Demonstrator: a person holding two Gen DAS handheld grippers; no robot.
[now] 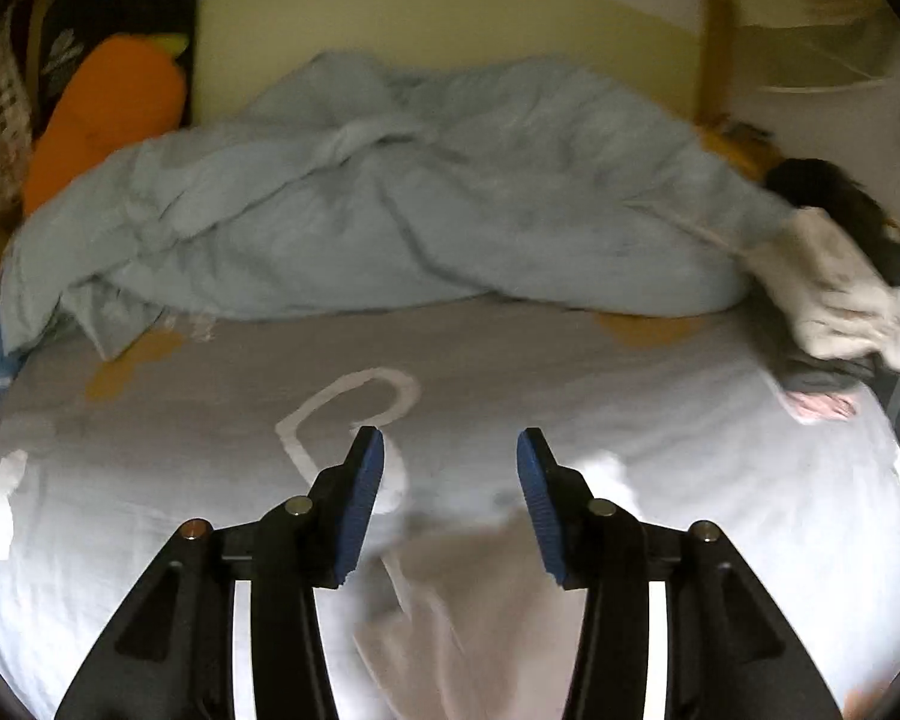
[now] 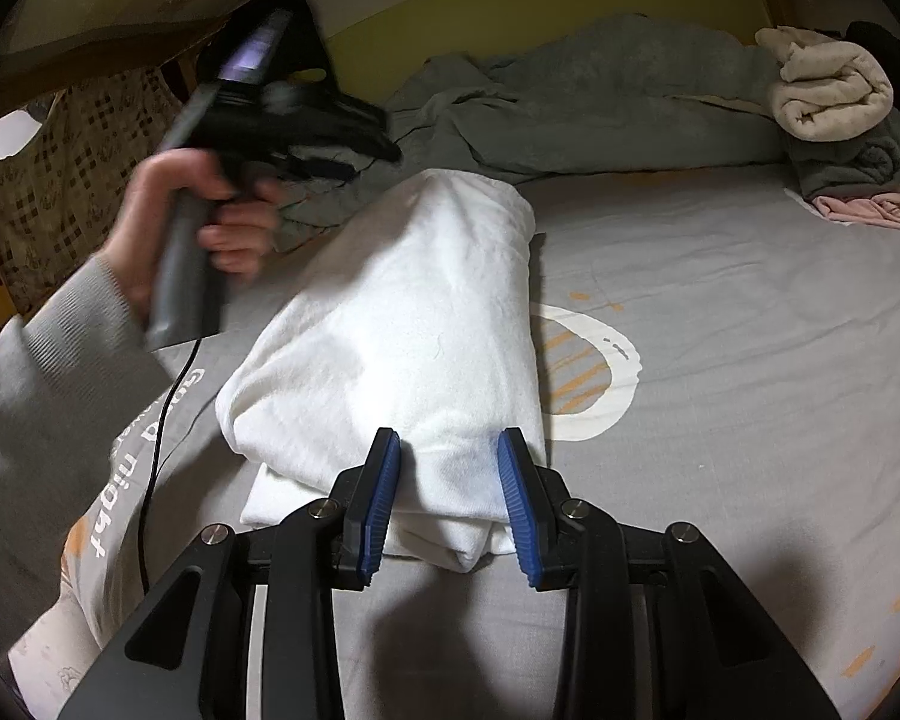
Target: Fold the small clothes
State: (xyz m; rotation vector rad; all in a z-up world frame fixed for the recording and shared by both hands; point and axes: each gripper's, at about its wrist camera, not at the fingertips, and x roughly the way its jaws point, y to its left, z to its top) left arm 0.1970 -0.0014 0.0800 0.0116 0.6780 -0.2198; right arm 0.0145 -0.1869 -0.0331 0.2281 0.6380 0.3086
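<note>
A white folded garment (image 2: 402, 324) lies lengthwise on the grey printed bed sheet (image 2: 720, 330). My right gripper (image 2: 450, 480) straddles its near end, and the thick folded cloth fills the gap between the blue pads, which press on it. In the same view a hand in a grey sleeve holds my left gripper (image 2: 354, 138), blurred, above the garment's far left side. In the left wrist view that left gripper (image 1: 450, 468) stands open over the sheet with nothing between its pads. A blurred part of the white garment (image 1: 450, 612) shows below them.
A crumpled blue-grey duvet (image 1: 390, 210) runs across the back of the bed. An orange carrot plush (image 1: 102, 114) leans at the far left. A pile of folded clothes (image 2: 834, 96), cream over grey over pink, sits at the far right. A black cable (image 2: 162, 420) trails over the sheet.
</note>
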